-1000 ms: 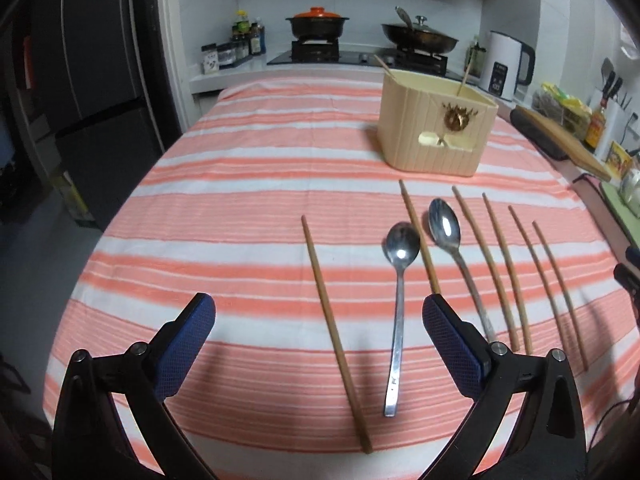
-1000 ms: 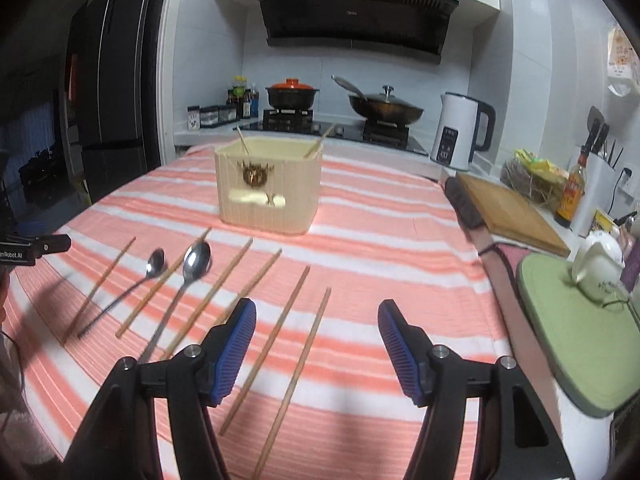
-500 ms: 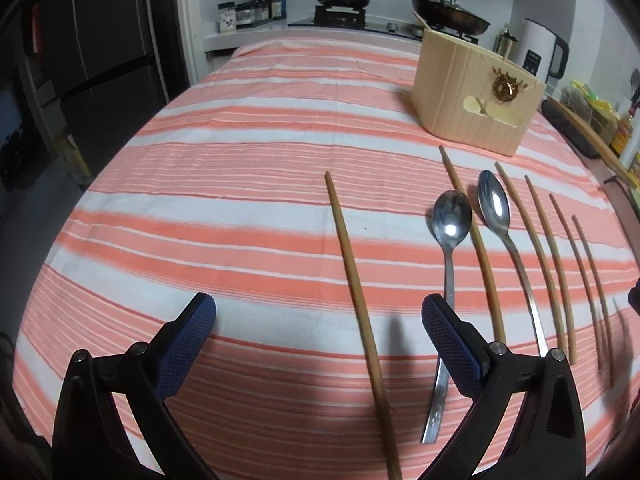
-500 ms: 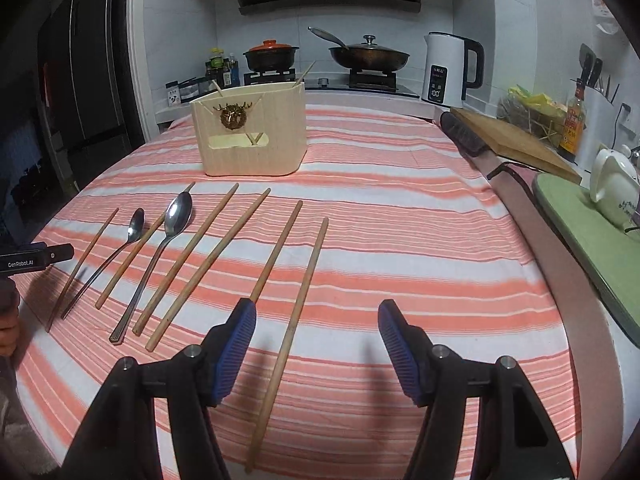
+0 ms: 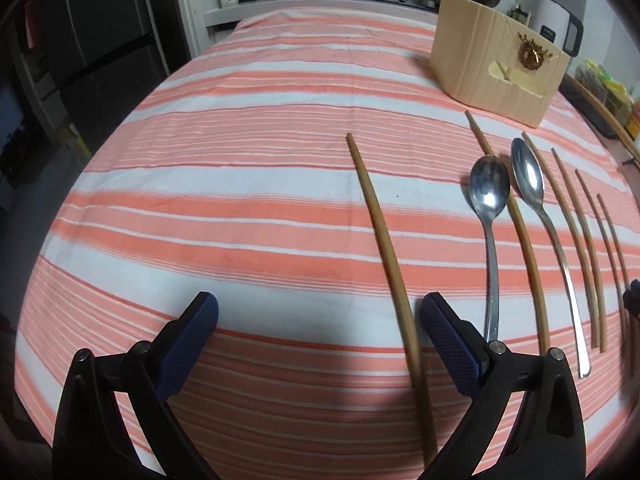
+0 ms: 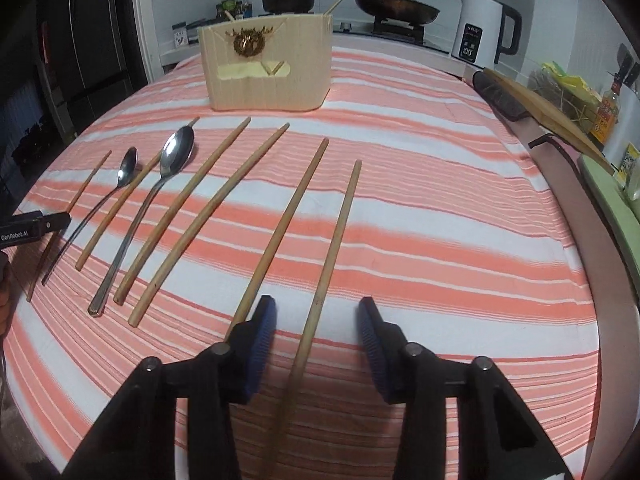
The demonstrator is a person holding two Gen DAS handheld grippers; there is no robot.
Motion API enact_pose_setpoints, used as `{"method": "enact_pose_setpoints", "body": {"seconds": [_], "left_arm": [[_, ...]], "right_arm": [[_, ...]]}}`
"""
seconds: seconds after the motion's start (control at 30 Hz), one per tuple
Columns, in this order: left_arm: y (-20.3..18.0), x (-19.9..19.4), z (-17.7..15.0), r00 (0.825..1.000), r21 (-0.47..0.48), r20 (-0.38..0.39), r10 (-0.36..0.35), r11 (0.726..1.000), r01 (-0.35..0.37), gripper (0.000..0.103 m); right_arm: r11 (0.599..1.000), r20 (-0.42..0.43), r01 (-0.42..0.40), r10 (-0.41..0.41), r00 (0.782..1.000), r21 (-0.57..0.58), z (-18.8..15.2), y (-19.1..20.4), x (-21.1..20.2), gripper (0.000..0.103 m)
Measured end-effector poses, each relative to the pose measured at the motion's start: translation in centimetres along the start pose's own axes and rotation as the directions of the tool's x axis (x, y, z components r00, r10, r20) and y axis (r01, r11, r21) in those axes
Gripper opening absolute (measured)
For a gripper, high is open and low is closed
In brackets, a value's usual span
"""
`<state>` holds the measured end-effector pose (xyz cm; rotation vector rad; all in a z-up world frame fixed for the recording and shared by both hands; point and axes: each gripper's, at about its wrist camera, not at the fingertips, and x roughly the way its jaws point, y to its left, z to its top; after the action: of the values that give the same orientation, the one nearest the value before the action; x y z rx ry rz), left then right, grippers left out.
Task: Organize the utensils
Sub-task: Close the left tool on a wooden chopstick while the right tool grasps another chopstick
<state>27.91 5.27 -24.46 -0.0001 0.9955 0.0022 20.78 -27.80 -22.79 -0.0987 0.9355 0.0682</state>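
Observation:
Several wooden chopsticks and two steel spoons (image 5: 490, 192) (image 6: 178, 154) lie in a row on the striped tablecloth in front of a beige utensil holder (image 5: 492, 68) (image 6: 268, 68). My left gripper (image 5: 320, 316) is open and low over the cloth. The leftmost chopstick (image 5: 384, 240) runs between its fingers, close to the right one and untouched. My right gripper (image 6: 316, 320) straddles the rightmost chopstick (image 6: 336, 240), and its jaws are closing. A gap shows on each side between the pads and the stick.
Behind the table a stove holds pots, with a white kettle (image 6: 480, 32) beside it. A wooden cutting board (image 6: 536, 100) lies along the right edge. A dark fridge (image 5: 80, 40) stands to the left. Bare cloth stretches left of the row.
Both grippers have come down closer to the cloth. The right jaws have narrowed around the rightmost chopstick. The leftmost chopstick now lies between the left fingers.

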Motion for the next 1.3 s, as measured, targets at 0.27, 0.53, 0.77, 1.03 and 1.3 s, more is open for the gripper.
{"method": "enact_pose_setpoints", "body": {"seconds": [0.27,0.53,0.77,1.03,1.3], "left_arm": [[0.9,0.4,0.2,1.0,0.027,-0.012,-0.011,1.0,0.012,0.102],[1.5,0.5,0.5,0.999,0.052,-0.029,-0.026,0.998,0.028,0.103],[2.0,1.4,1.7,0.999,0.073,-0.018,-0.051,0.996,0.052,0.101],[2.1,2.4,3.9,0.997,0.097,-0.006,-0.072,0.993,0.072,0.082],[0.8,3.2,5.7,0.996,0.135,-0.019,-0.092,0.986,0.093,0.062]], "right_arm": [[1.0,0.002,-0.004,0.004,1.0,0.004,0.4,-0.6,0.3,0.037],[1.0,-0.025,-0.007,0.007,1.0,-0.005,0.8,-1.4,0.5,0.037],[1.0,-0.028,-0.009,0.009,1.0,-0.018,2.5,-1.8,1.9,0.037],[0.999,-0.032,-0.04,0.039,0.999,-0.034,4.6,-2.3,3.6,0.037],[0.996,-0.063,-0.077,0.075,0.995,-0.034,6.7,-2.6,5.2,0.034]]}}
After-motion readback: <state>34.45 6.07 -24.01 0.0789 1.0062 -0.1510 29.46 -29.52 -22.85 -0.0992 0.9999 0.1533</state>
